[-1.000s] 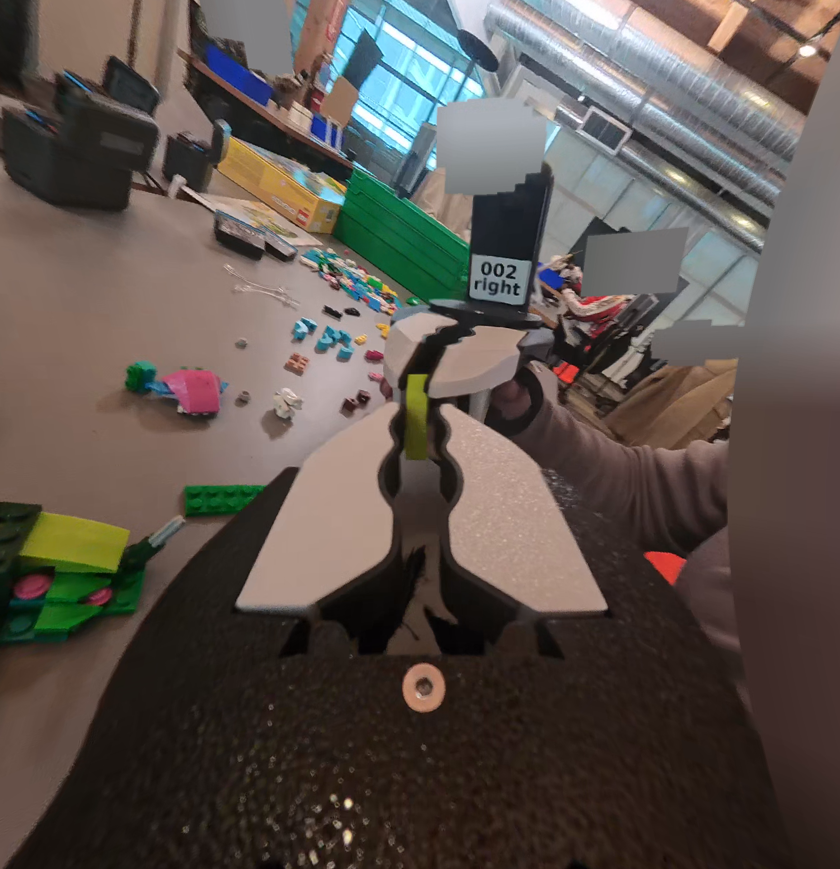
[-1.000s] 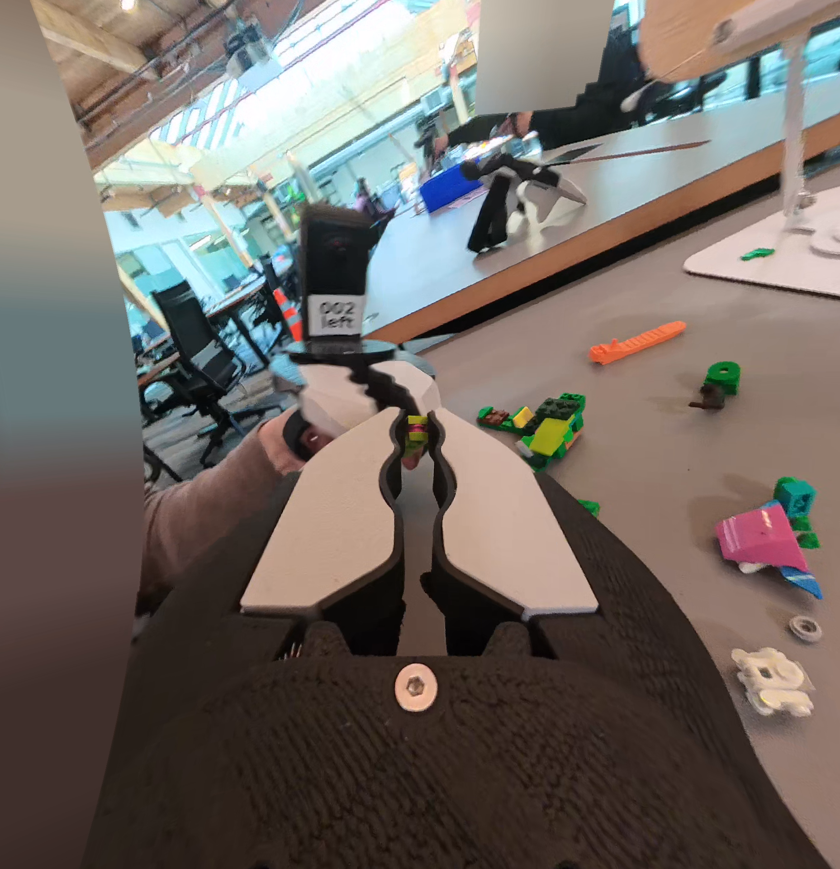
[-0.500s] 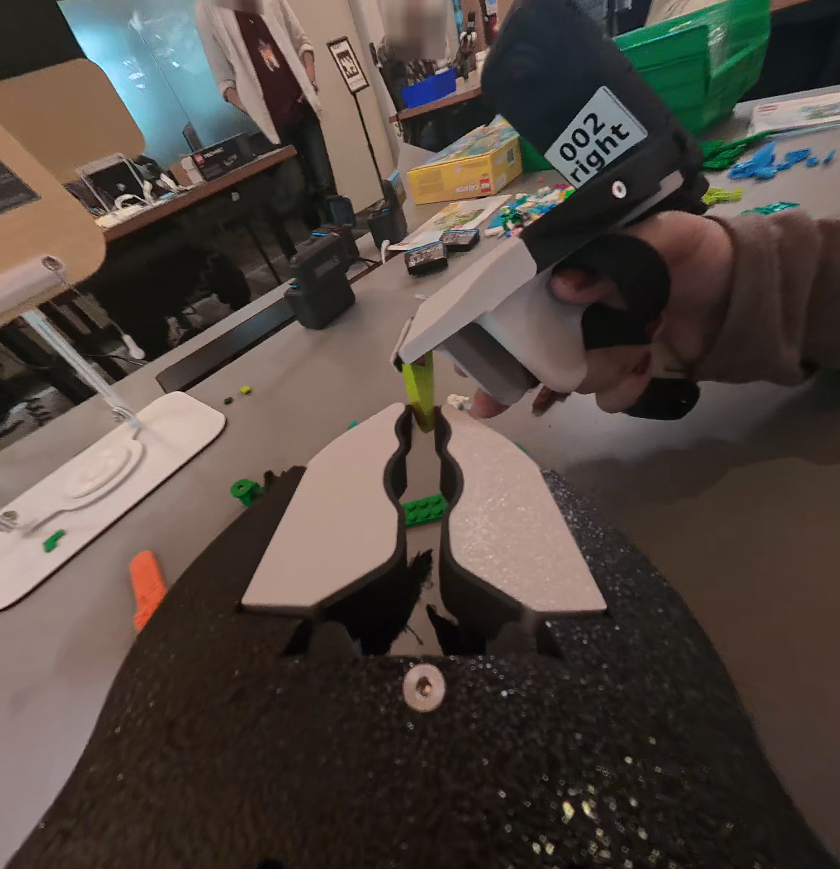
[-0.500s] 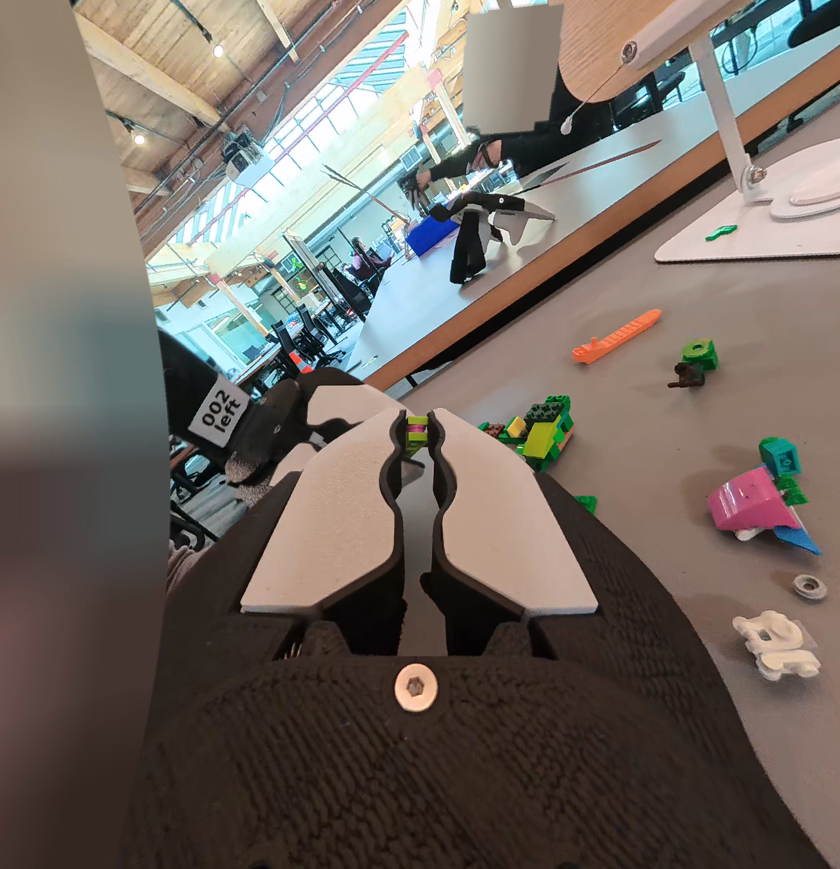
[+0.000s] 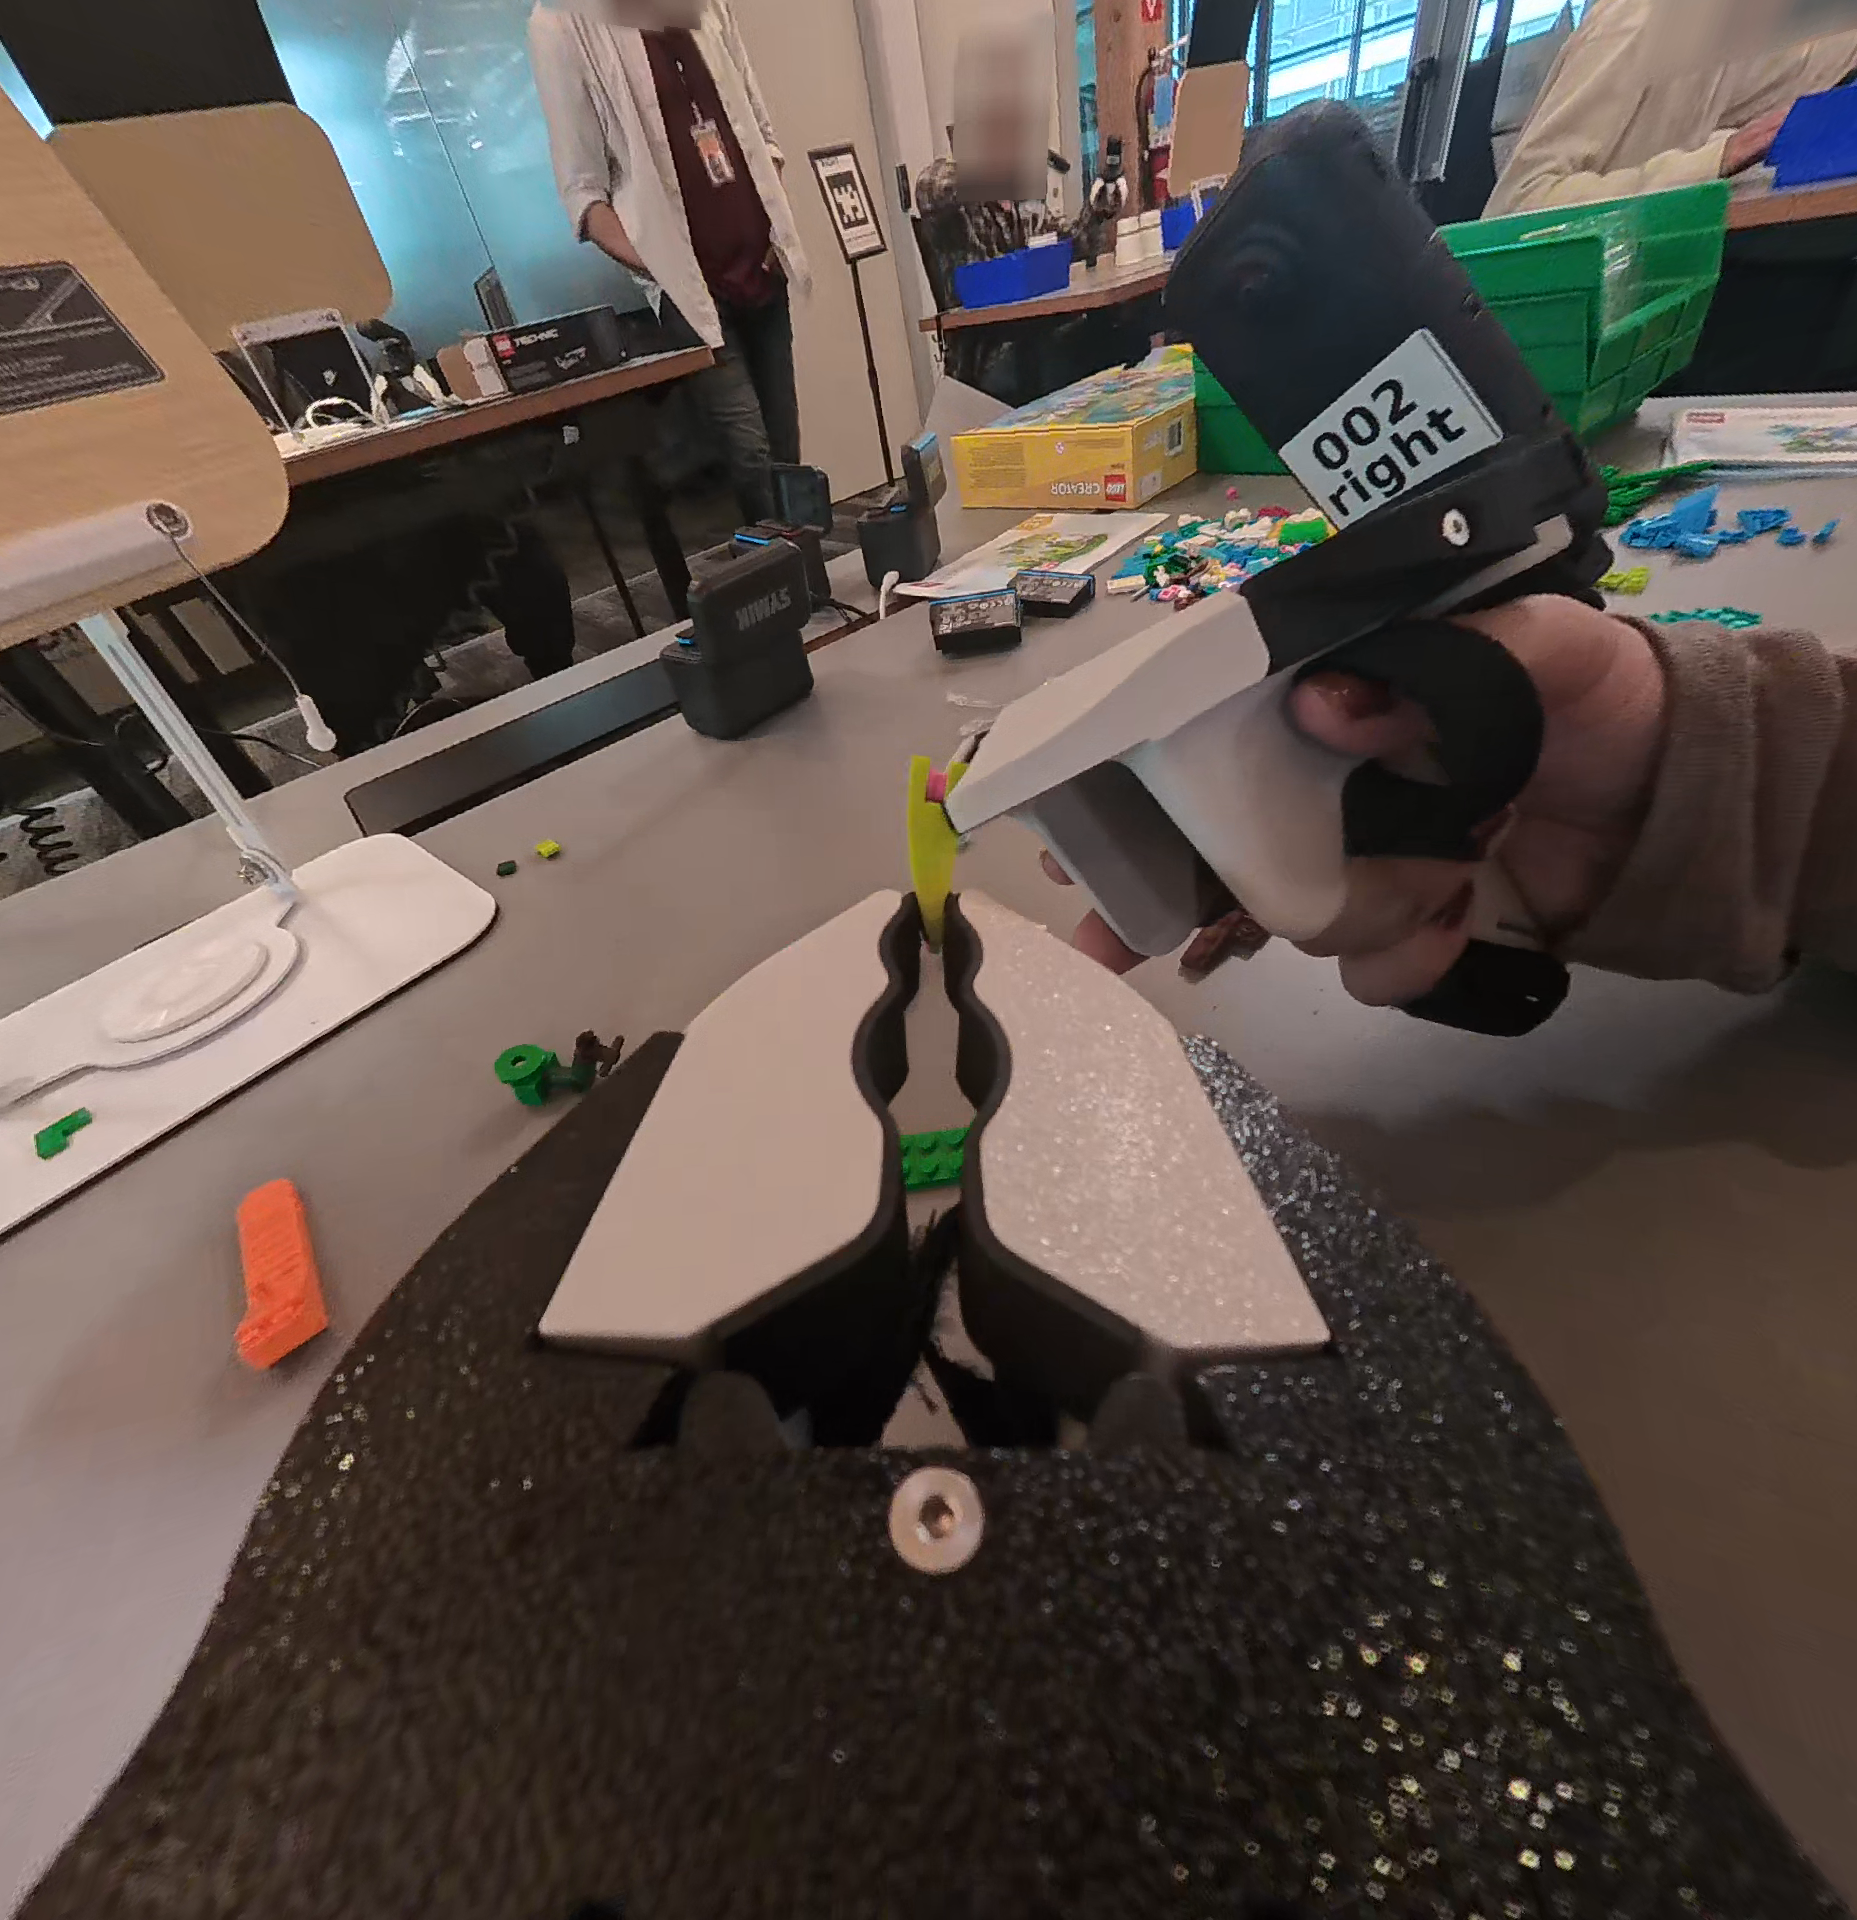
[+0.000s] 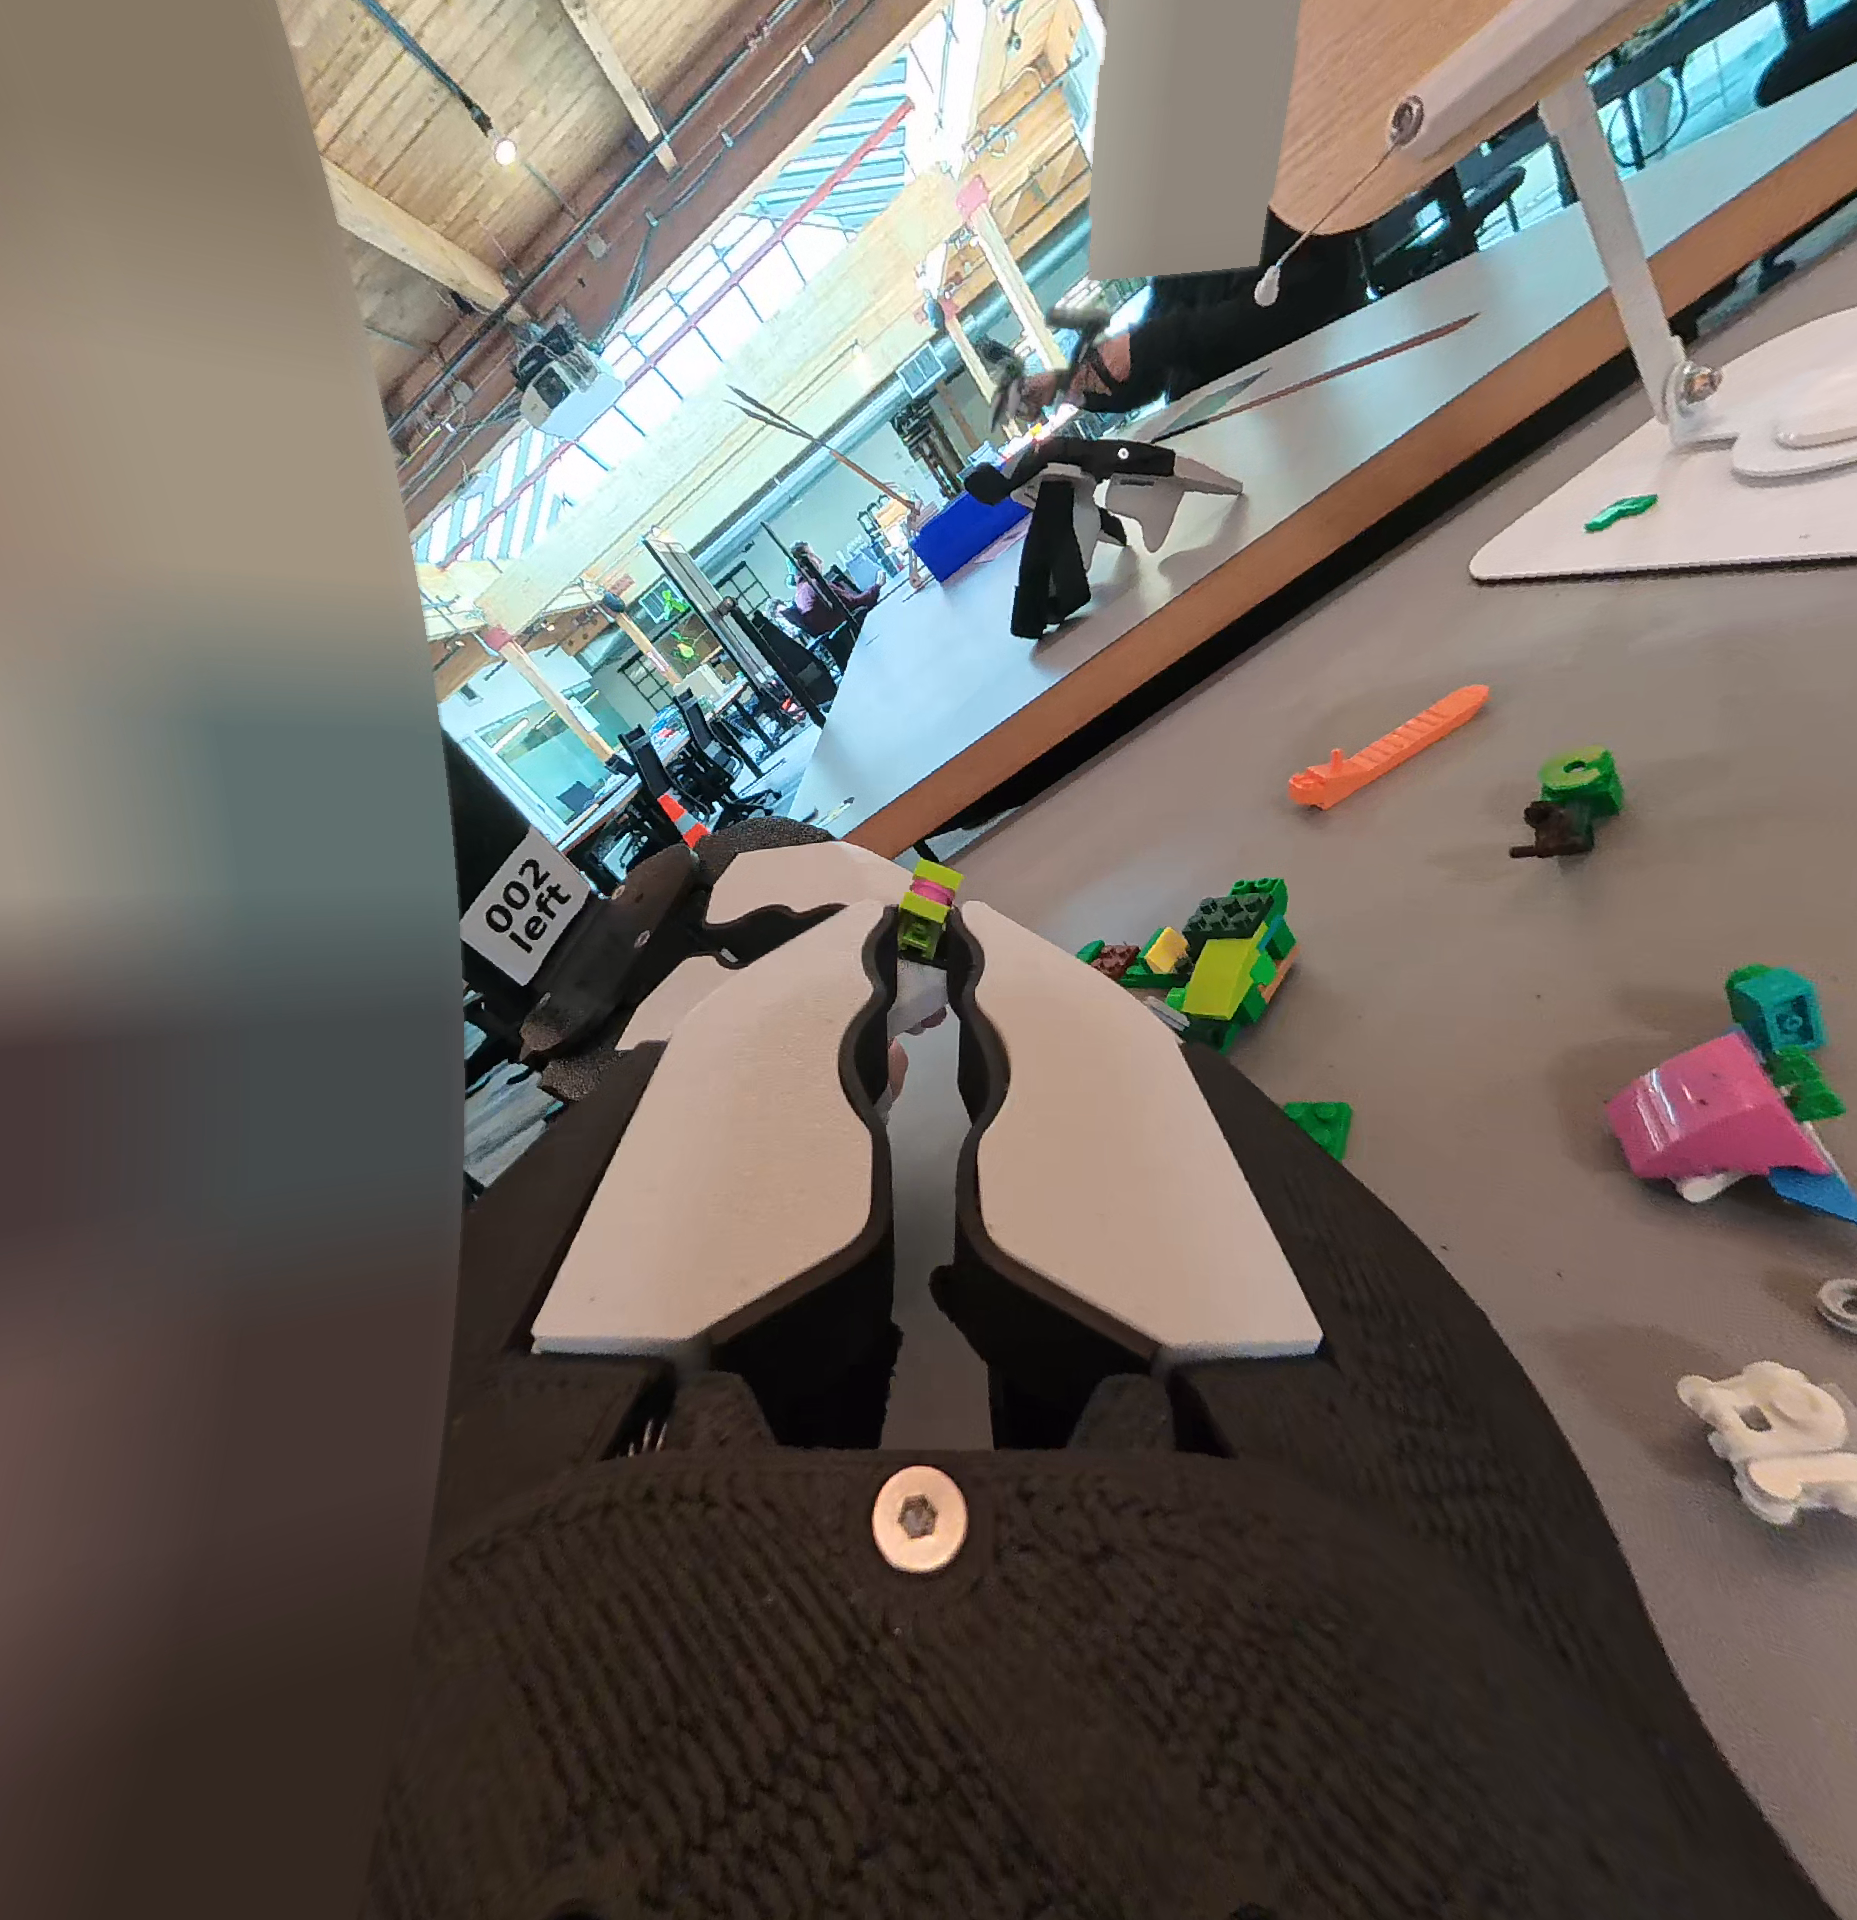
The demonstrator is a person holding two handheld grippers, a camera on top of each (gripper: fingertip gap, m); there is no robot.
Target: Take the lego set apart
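Left wrist view: an orange brick separator (image 5: pixel 277 1286) and green plate (image 5: pixel 934 1156) lay on the desk (image 5: pixel 1526 1195); the left gripper (image 5: pixel 934 914) and right gripper (image 5: pixel 955 805) both pinched an upright lime piece (image 5: pixel 929 852).

Right wrist view: right gripper (image 6: pixel 926 920) fingers clamped the lime-and-pink piece (image 6: pixel 926 906) above the desk, a partly built green model (image 6: pixel 1220 961) beyond.

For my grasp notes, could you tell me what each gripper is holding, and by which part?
Both hold one small lime-green lego piece: the left gripper pinches its lower tip, the right gripper its upper end, by the pink stud.
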